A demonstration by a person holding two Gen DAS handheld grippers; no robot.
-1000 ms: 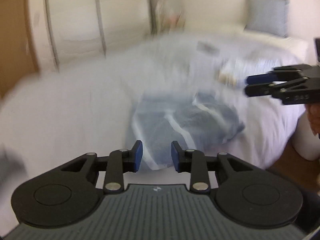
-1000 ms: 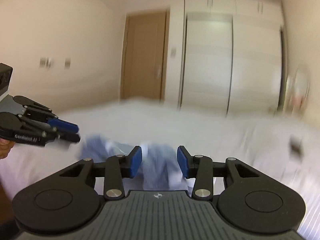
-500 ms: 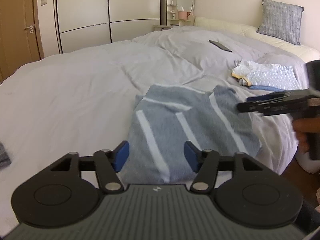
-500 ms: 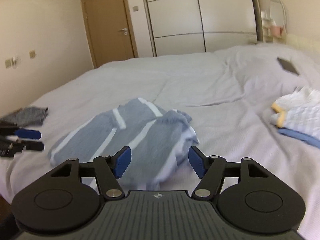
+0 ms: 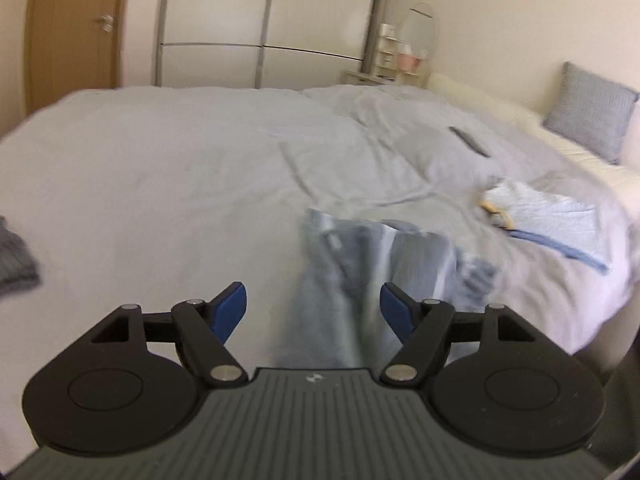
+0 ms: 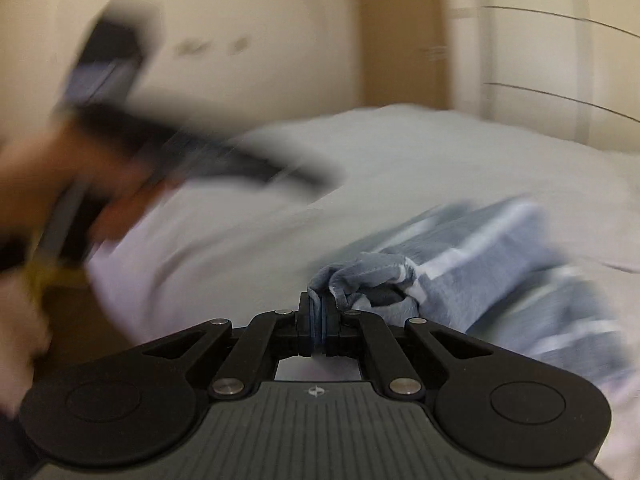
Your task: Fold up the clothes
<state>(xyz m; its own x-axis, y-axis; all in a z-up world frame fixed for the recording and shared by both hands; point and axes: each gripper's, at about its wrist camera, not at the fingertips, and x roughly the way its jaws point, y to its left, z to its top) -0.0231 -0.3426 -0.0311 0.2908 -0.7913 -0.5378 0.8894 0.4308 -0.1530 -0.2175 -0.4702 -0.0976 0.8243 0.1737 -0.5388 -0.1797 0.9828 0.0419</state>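
Observation:
A blue-grey garment with white stripes [image 5: 372,256] lies bunched on the white bed cover [image 5: 180,184]. In the left wrist view my left gripper [image 5: 311,296] hovers just before its near end. Its jaws are opening and nothing is pressed between the blue pads. In the right wrist view my right gripper [image 6: 319,308] is shut on a gathered corner of the same garment [image 6: 500,248], and fabric bulges out past the fingertips. The left gripper [image 6: 316,178], held by a person's hand [image 6: 40,184], shows as a dark blur at the upper left of that view.
A folded pale blue stack with yellow trim [image 5: 548,212] sits near the bed's right edge. A dark flat device [image 5: 468,140] and a grey pillow [image 5: 588,116] lie further back. A grey garment [image 5: 16,256] rests at the left. Wardrobe doors [image 5: 264,24] stand beyond.
The right gripper came down to the garment's corner and closed on it. The left gripper's jaws widened. The garment went from spread flat to bunched up.

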